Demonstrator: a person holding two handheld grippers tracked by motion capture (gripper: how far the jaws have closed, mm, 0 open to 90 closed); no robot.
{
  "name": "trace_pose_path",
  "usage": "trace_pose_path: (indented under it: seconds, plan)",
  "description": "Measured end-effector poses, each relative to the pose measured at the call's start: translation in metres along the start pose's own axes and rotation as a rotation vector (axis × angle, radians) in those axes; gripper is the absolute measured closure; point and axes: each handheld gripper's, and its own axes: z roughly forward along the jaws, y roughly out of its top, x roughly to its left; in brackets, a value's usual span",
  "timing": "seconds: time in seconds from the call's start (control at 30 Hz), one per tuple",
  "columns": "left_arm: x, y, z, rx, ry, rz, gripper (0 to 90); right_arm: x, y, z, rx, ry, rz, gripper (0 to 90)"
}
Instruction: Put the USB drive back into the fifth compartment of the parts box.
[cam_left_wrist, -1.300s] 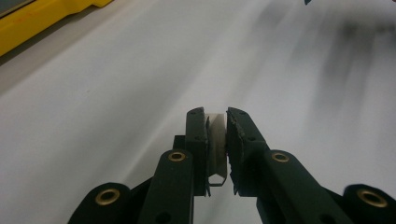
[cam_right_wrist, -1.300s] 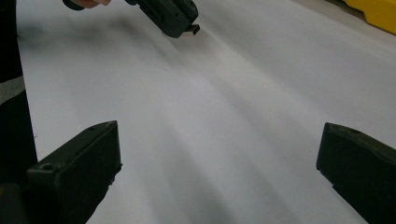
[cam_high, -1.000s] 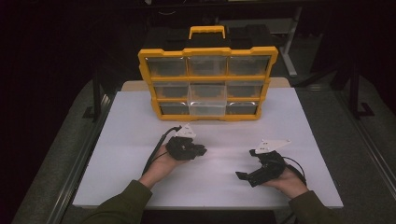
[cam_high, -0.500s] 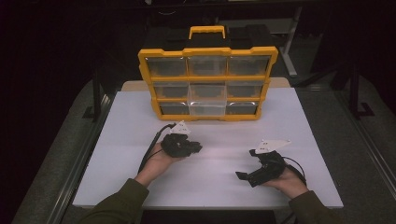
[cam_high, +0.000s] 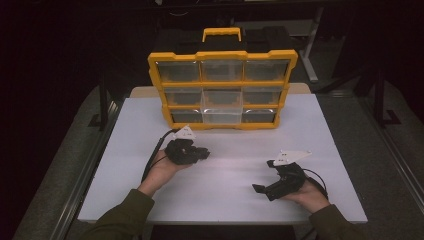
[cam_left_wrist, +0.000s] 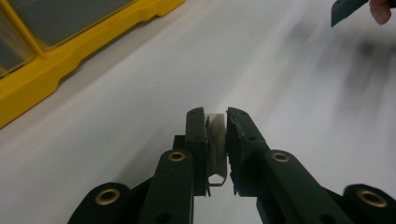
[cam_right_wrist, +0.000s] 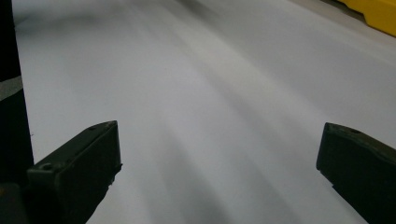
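Note:
My left gripper (cam_high: 204, 153) hovers over the white table left of centre, its jaws pointing right. In the left gripper view its jaws (cam_left_wrist: 216, 117) are shut on a small whitish flat piece (cam_left_wrist: 216, 129), pinched between the pads. Near the table's front right, my right gripper (cam_high: 265, 176) rests in the hand with its jaws wide apart. Nothing lies between them in the right gripper view (cam_right_wrist: 217, 140), just bare table. A yellow drawer organizer (cam_high: 222, 80) with clear drawers stands at the back. Its lower middle drawer (cam_high: 221, 114) sticks out a little.
The white table top (cam_high: 230, 200) ends in dark floor on both sides and at the front. The organizer's yellow base (cam_left_wrist: 51, 74) sits close by on the left in the left gripper view, and its corner (cam_right_wrist: 376, 14) lies top right in the right gripper view.
The left hand has drifted left and a little toward the organizer, still shut on the small piece. The right hand has stayed in place.

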Motion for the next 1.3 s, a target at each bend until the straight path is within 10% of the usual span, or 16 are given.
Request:
trace_pose_path:
  seconds: [1.3]
  plan:
    - [0.019,0.025,-0.037,-0.024,-0.006,0.02,79.4,-0.004,0.0,0.0,-0.025,0.003,0.005,0.0]
